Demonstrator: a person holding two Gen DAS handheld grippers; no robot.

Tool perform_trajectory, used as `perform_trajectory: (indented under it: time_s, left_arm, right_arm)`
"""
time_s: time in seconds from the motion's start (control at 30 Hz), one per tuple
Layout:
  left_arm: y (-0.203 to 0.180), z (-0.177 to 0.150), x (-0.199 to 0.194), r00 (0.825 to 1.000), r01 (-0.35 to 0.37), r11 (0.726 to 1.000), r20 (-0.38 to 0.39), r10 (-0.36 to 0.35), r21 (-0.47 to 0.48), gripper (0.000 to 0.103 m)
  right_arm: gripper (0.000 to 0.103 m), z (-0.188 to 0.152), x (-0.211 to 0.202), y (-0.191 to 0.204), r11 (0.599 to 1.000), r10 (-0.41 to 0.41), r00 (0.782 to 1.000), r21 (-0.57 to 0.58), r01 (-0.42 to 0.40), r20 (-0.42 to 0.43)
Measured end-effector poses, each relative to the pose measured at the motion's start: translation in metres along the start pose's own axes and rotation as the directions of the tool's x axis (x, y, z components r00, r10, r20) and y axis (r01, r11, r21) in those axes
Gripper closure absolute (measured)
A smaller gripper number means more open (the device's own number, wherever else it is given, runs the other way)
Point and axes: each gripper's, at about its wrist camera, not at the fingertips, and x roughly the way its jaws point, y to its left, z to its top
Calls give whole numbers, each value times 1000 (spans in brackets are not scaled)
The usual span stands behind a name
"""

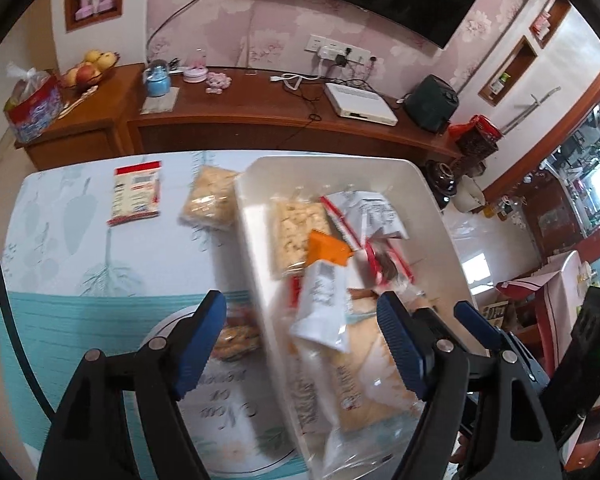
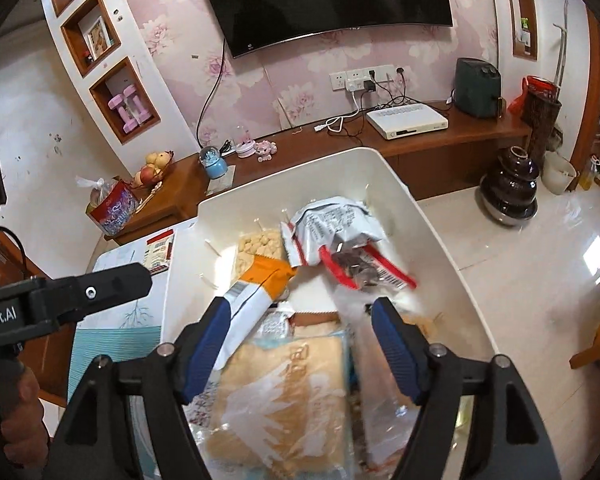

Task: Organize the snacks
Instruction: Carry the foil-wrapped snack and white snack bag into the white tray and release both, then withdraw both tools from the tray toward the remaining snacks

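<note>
While the snacks pile up inside the white bin (image 1: pixel 428 200), an orange-and-white packet (image 1: pixel 324 300) lies tilted at the centre of the left wrist frame, blurred, resting across a large clear bag of pale pastry (image 2: pixel 284 396) in the bin's lower part. Above it sit a clear pack of puffed rice cakes (image 1: pixel 296 232), a white printed pouch (image 2: pixel 332 224) and a red-edged pack (image 2: pixel 364 272), all within the bin. Left of the bin, on the worktop (image 1: pixel 60 240), a second rice cake pack (image 1: pixel 210 200) lies just beside the bin wall, and a red-and-white packet (image 1: pixel 136 194) lies farther left; a dark snack pack (image 1: pixel 236 336) shows near the left gripper (image 1: pixel 300 344) in the lower middle. That gripper's jaws stand spread, straddling the bin's left wall, pressing on nothing. In the right wrist frame, the right gripper (image 2: pixel 296 344) is also spread over the bin; the orange-and-white packet's lower end lies against its left finger, and whether they touch is unclear. A hand (image 2: pixel 20 420) shows at the lower left of that frame.
</note>
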Motion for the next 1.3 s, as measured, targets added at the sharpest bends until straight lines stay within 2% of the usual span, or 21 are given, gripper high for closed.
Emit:
perform_trajectory:
  time_s: [0.3,0.7,1.0,1.3]
  left_arm:
    - [39,-13,-35,1000,-21,1000,12,21,19,26]
    - [89,-10,-75,999,-43,995,14,42,93,24]
    - [122,6,-74,998,-66,992,-1,67,111,24]
    - [150,42,-59,992,-123,983,-9,126,137,24]
  right_arm:
    - [29,-20,-14,44,1000,30,1000,1,-30,2]
    - [29,-51,-47,86,978,-48,997,204,34,63]
    - [29,-74,-51,117,926,-98,991,372,57,91]
    - [29,-85,-21,139,885,-127,992,453,105,18]
